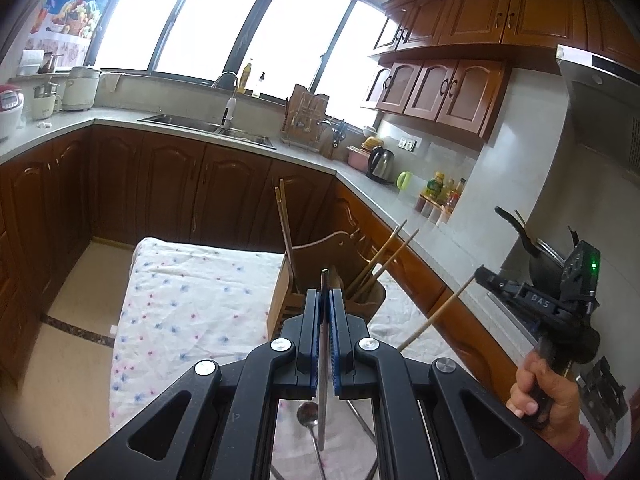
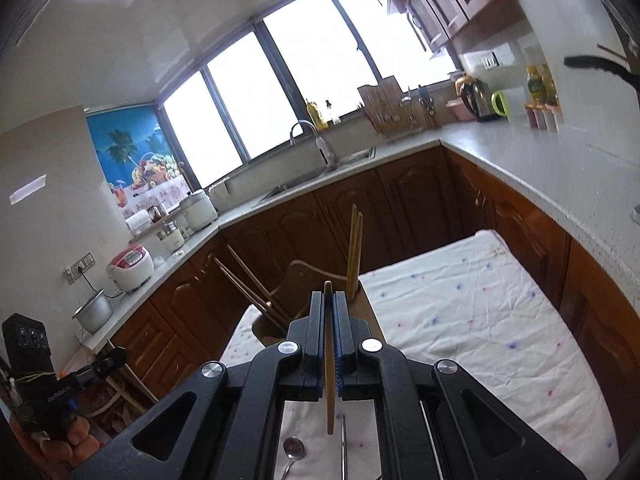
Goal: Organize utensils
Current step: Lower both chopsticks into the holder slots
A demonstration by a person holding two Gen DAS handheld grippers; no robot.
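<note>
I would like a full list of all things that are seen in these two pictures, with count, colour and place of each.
Wooden utensil holder: one, light brown, on the table ahead of both grippers.
Wooden chopsticks standing in the holder: four, tan, two upright, two leaning.
Floral cloth: one, white with blue and pink dots, covering the table.
Metal spoon: one, silver, lying on the cloth below the left gripper.
Steel kettle: one, silver and black, on the counter.
Green mug: one, beside the kettle.
Rice cooker: one, white and red, on the far counter.
Left gripper: fingers shut on a thin dark metal utensil.
Right gripper: fingers shut on one chopstick.
</note>
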